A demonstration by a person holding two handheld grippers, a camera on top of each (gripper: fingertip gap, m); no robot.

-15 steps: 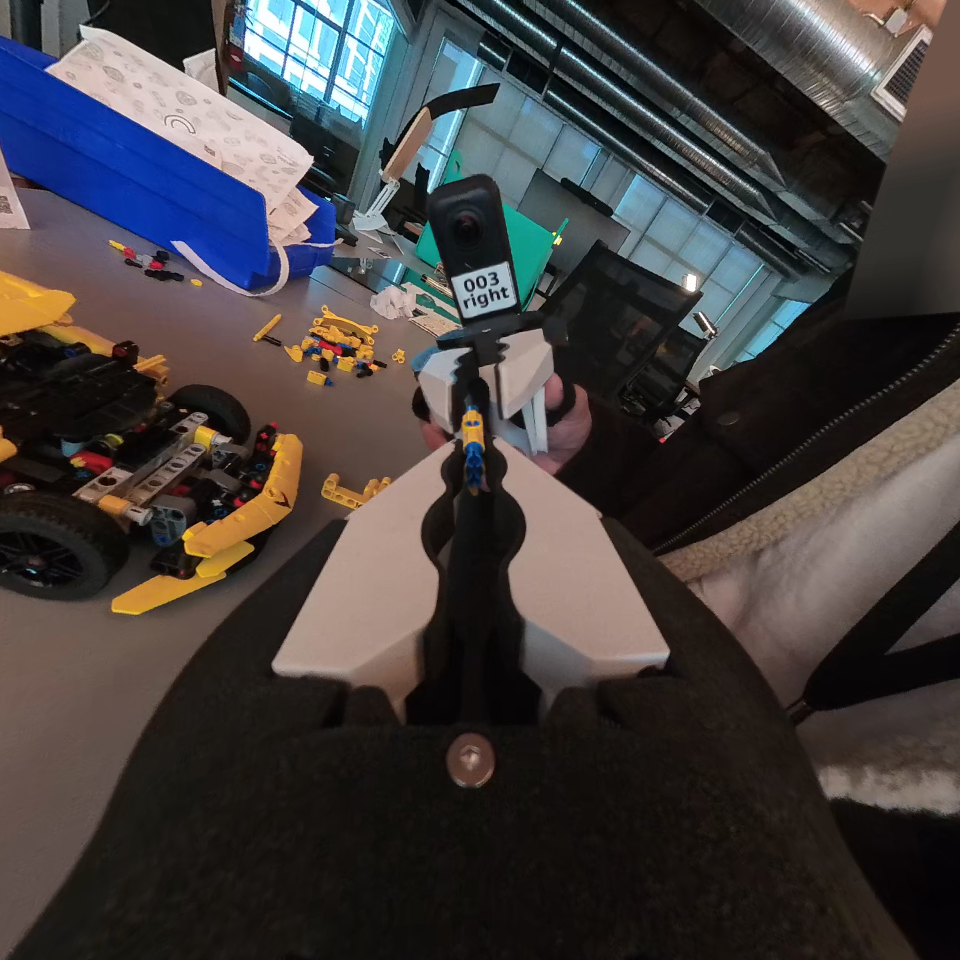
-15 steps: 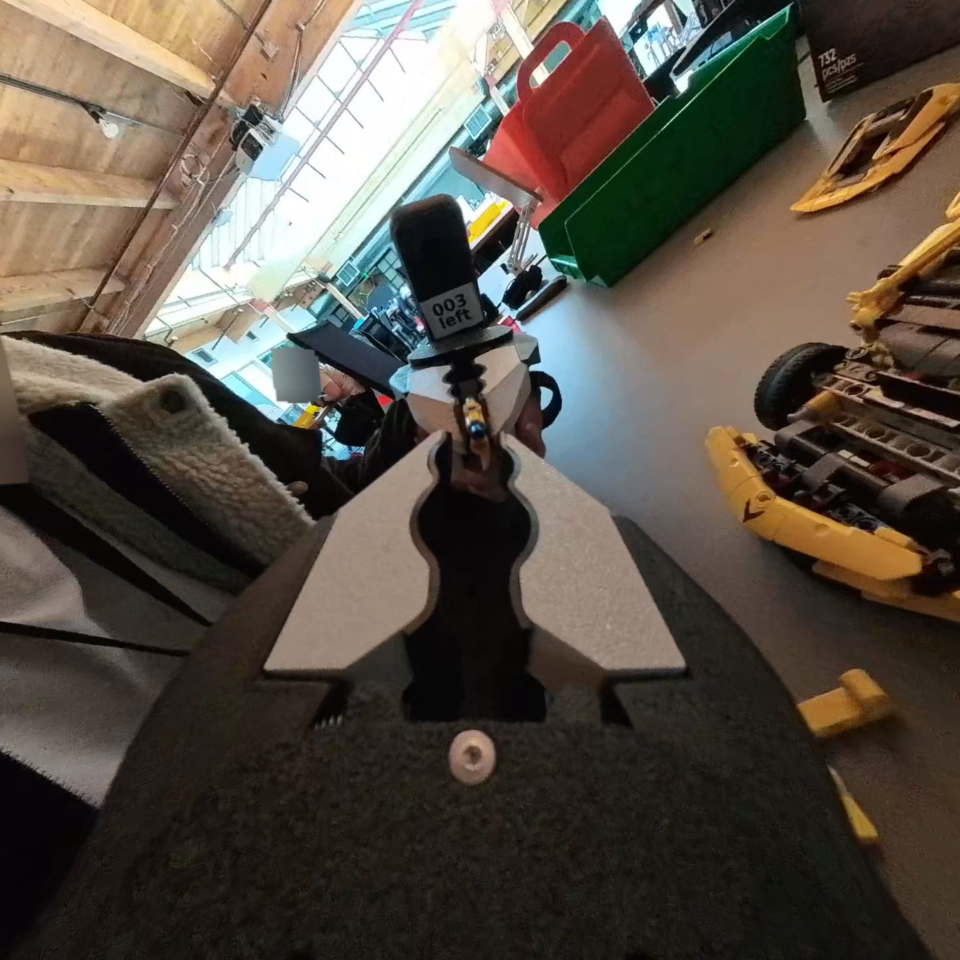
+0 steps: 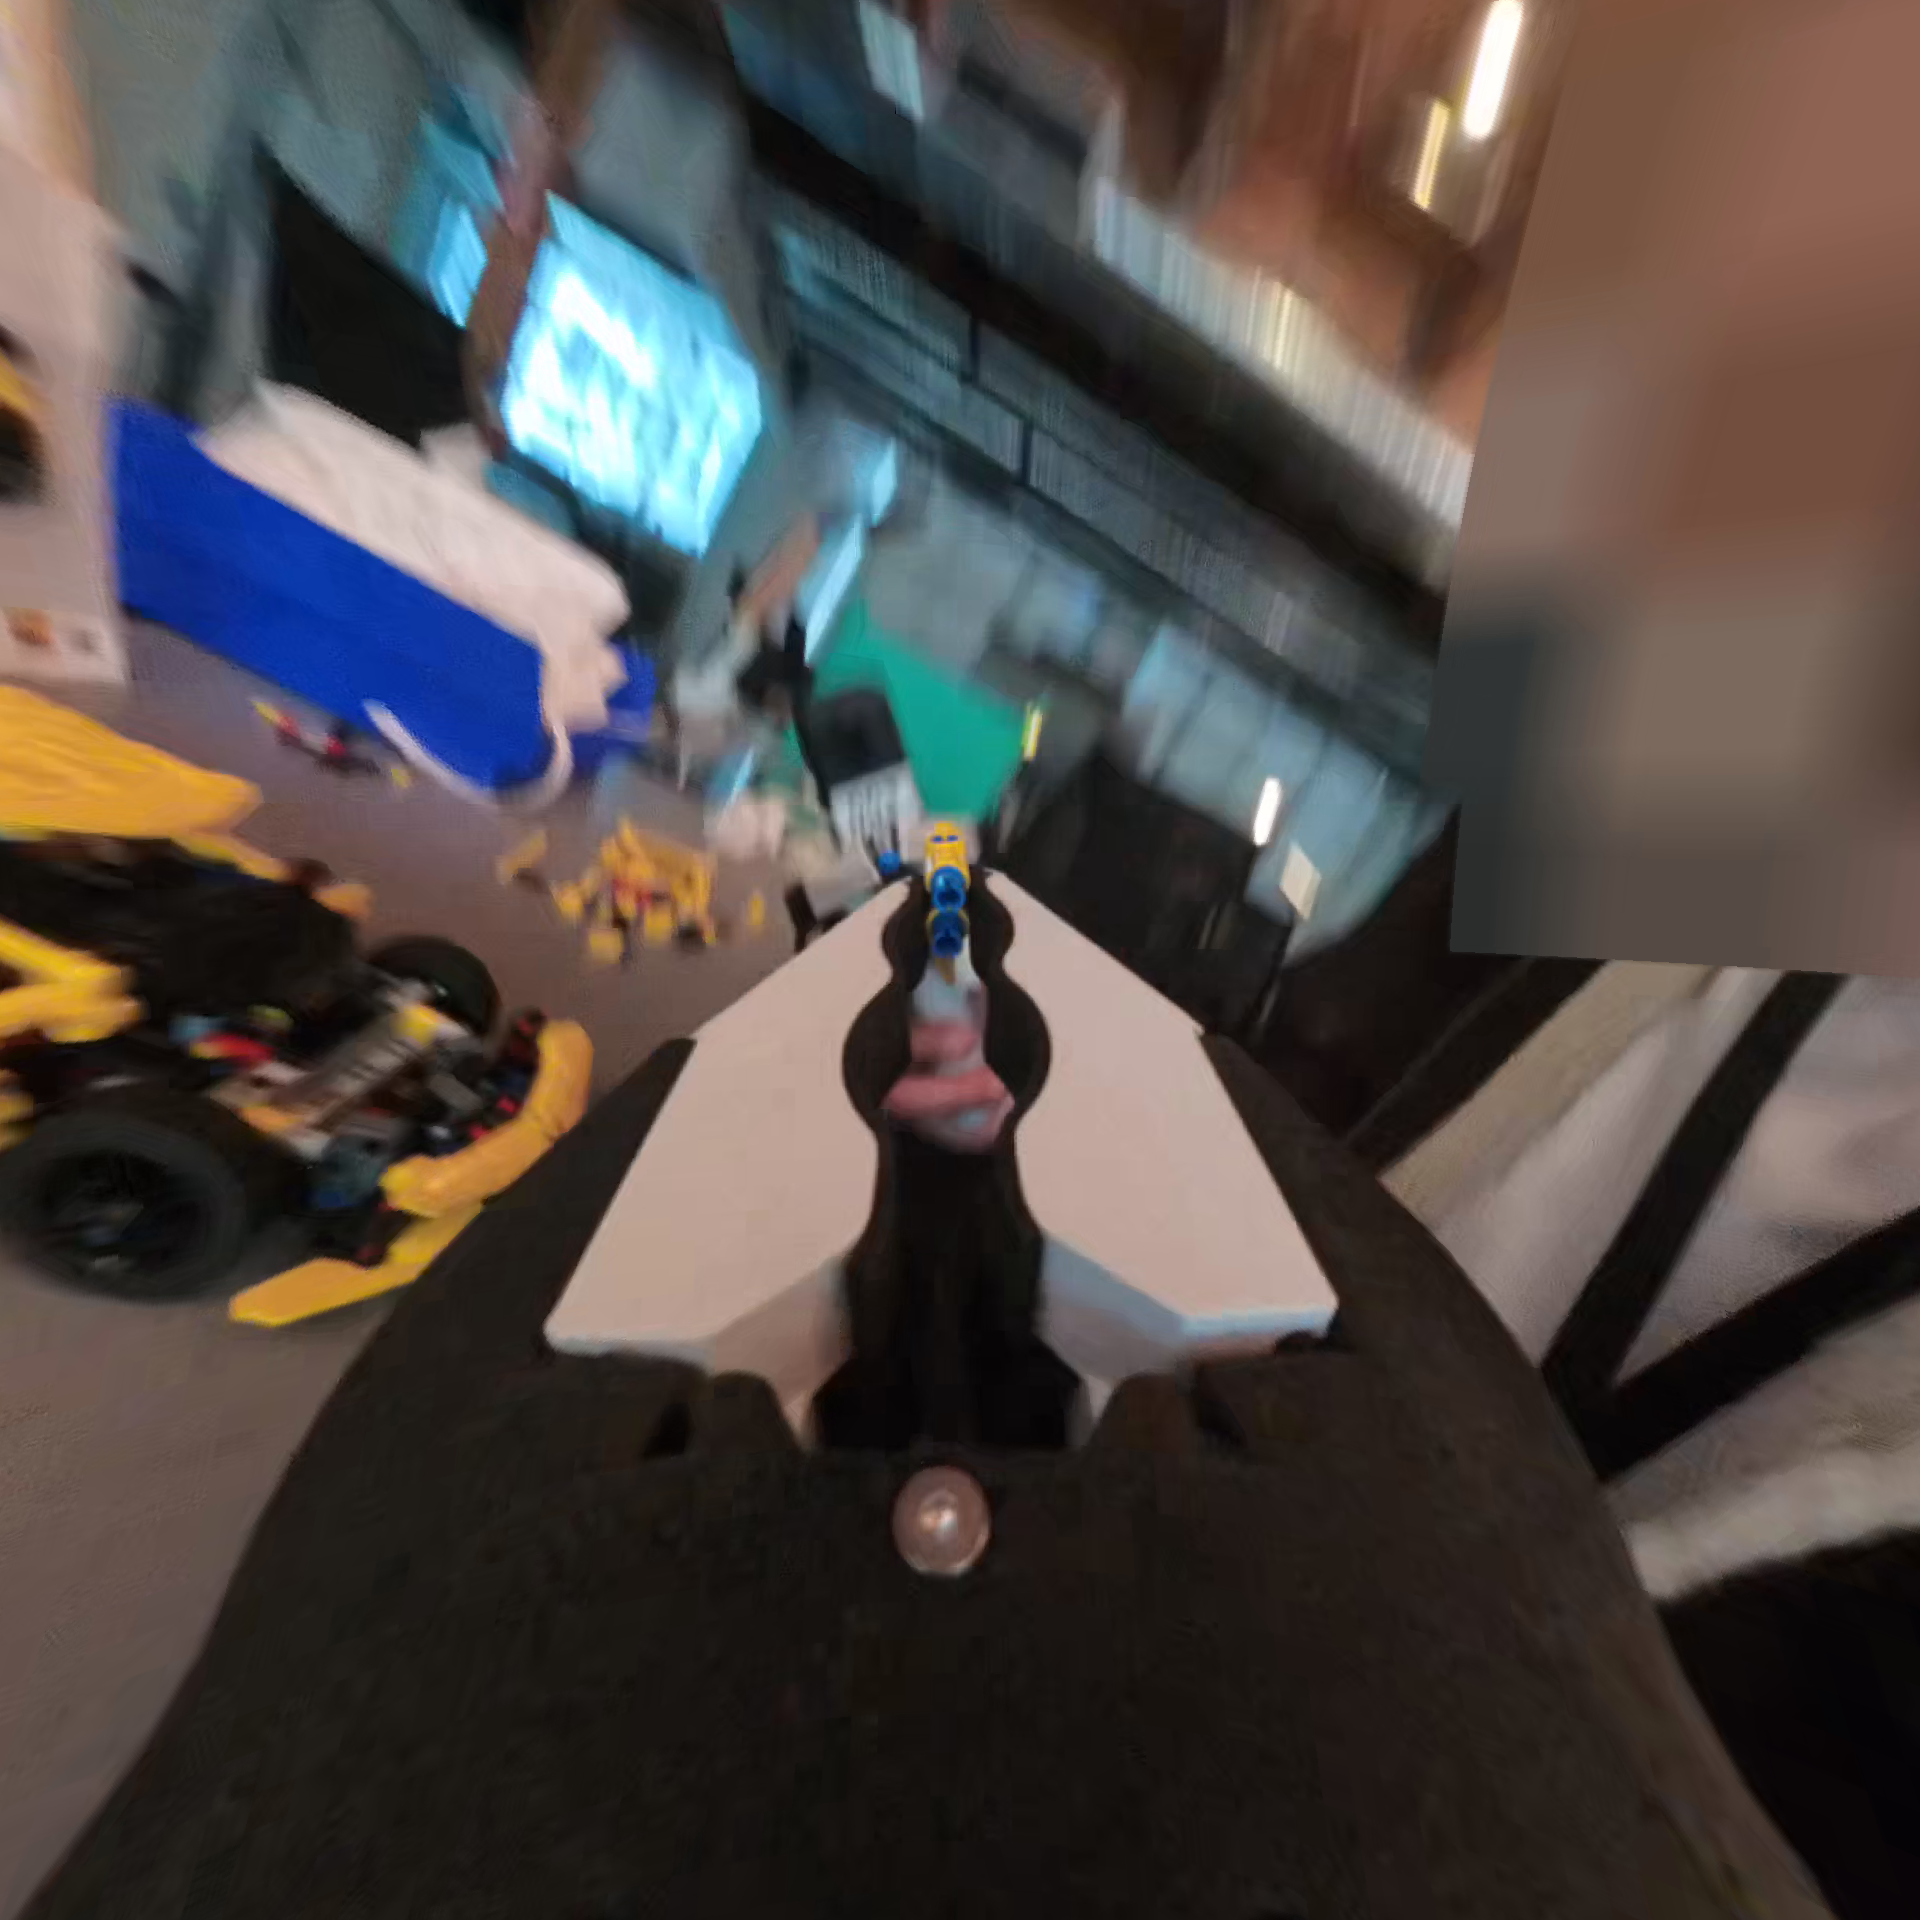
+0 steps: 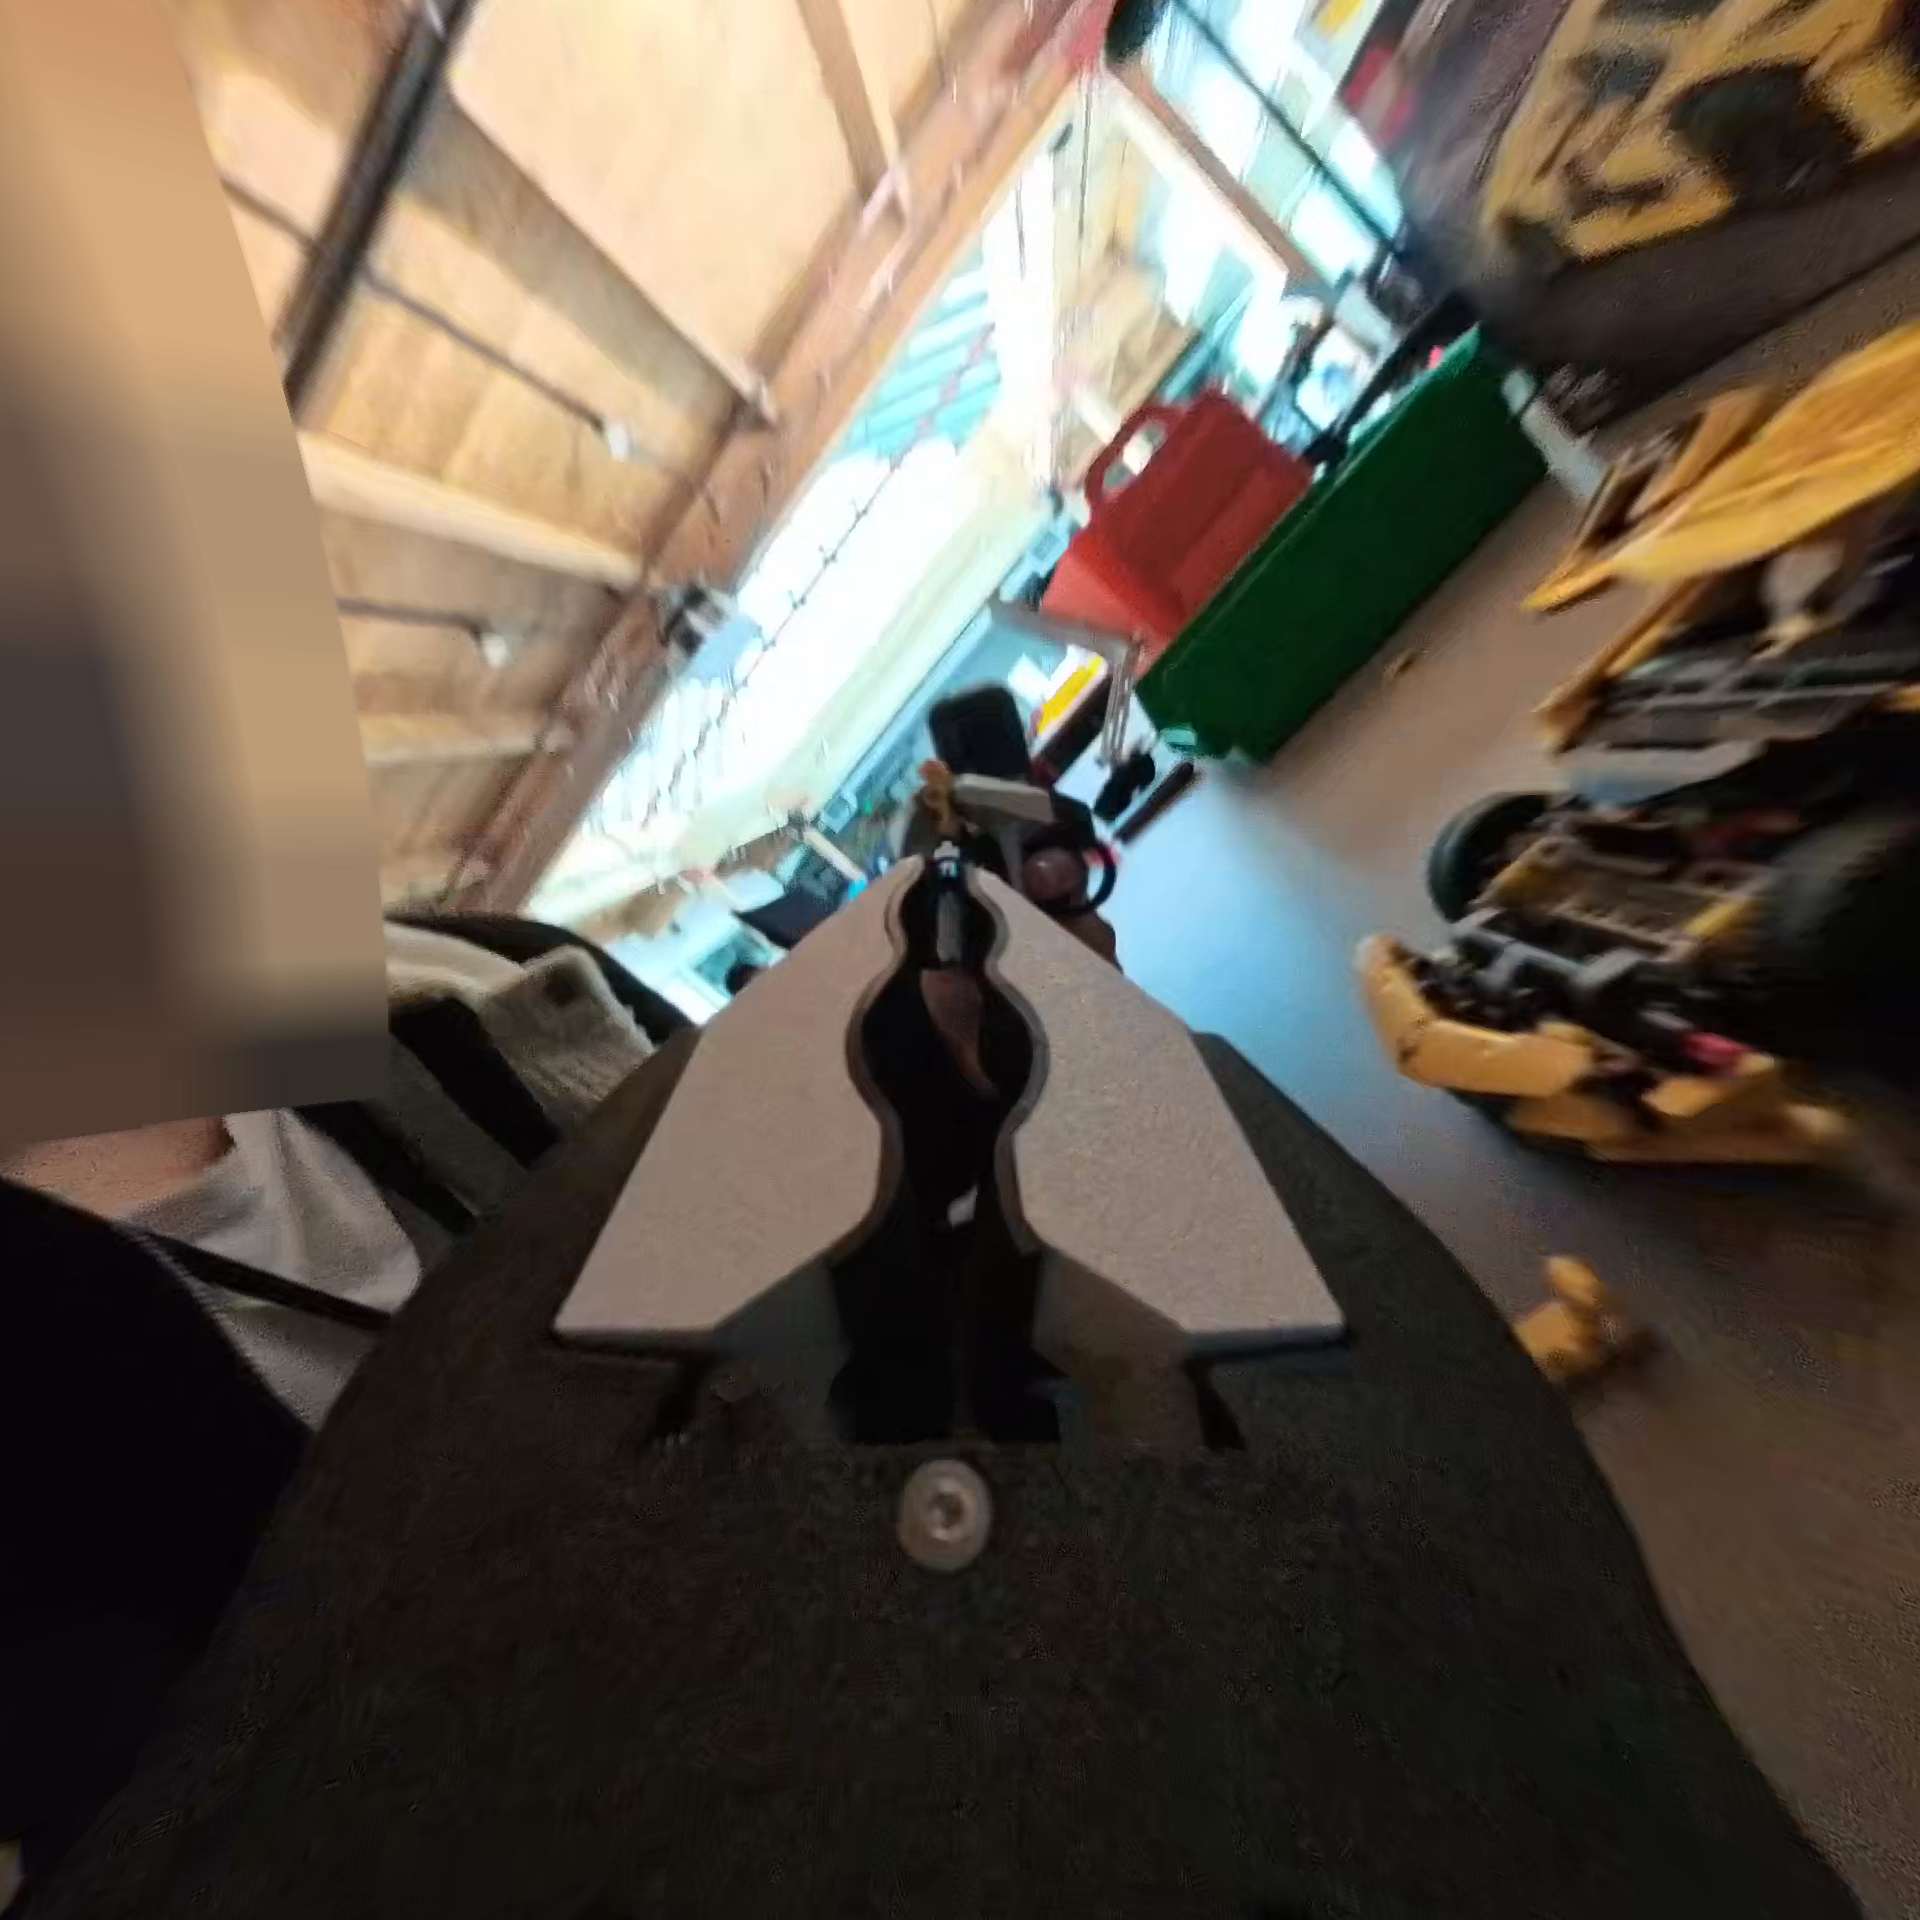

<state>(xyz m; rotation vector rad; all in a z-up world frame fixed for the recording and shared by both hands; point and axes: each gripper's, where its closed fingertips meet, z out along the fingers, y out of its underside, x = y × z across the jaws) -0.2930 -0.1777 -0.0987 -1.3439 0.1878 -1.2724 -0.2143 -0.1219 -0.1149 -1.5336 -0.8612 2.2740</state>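
In the left wrist view, the yellow and black brick-built model car (image 3: 260, 1091) stood at the far left on the grey table (image 3: 125, 1455), its front bumper turned toward the camera. Behind it lay a long blue bin (image 3: 312, 613) with white paper (image 3: 416, 499) draped over it, and a loose heap of small yellow pieces (image 3: 634, 894) sat on the table between the bin and the gripper. At the centre, the left gripper (image 3: 943, 904) had its white fingers (image 3: 769, 1143) drawn close together, pinching a small yellow part with blue pins (image 3: 943, 883) at the very tips, raised above the table. To the right showed the person's pale fleece jacket with dark straps (image 3: 1714, 1195). The whole view was smeared by motion.

In the right wrist view, the same jacket (image 4: 499, 1008) appeared at the left. At the centre, the right gripper (image 4: 943, 883) was nearly closed around something small and dark at its tips; what that piece was could not be told. Just beyond it the other gripper held up a small tan-yellow part (image 4: 935, 781), apart from the right fingertips. Farther right stood a red bag (image 4: 1174, 540) and a green bin (image 4: 1351, 571), then the car (image 4: 1662, 935), with a loose yellow piece (image 4: 1574, 1330) on the table near the right finger.
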